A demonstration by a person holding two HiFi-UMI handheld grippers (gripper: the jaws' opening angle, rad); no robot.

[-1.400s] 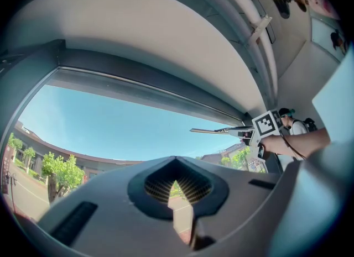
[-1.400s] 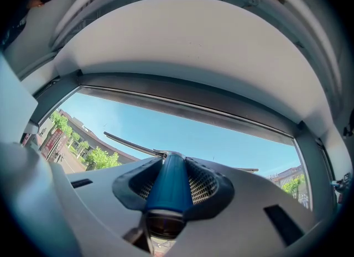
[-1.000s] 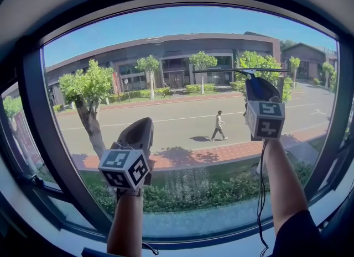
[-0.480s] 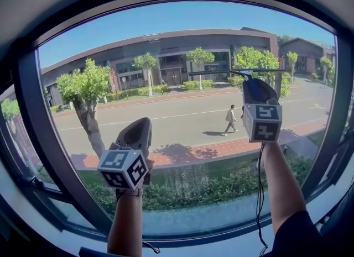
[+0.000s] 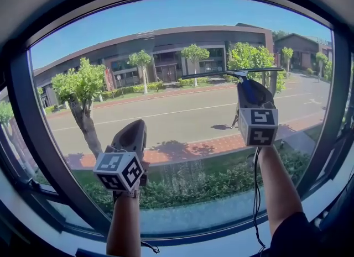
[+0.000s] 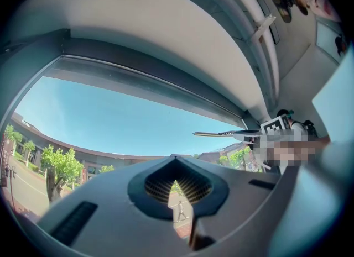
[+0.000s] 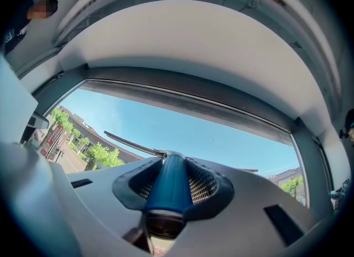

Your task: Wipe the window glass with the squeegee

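Squeegee (blue handle), blade nearly level

Before me a dark window frame rims bright daylight: blue sky, a long building, trees, a road, a hedge.

Squeegee (handle) behind right hand-held gripper

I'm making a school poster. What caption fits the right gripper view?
Right gripper clamps the blue-handled squeegee, its blade raised before the window glass.
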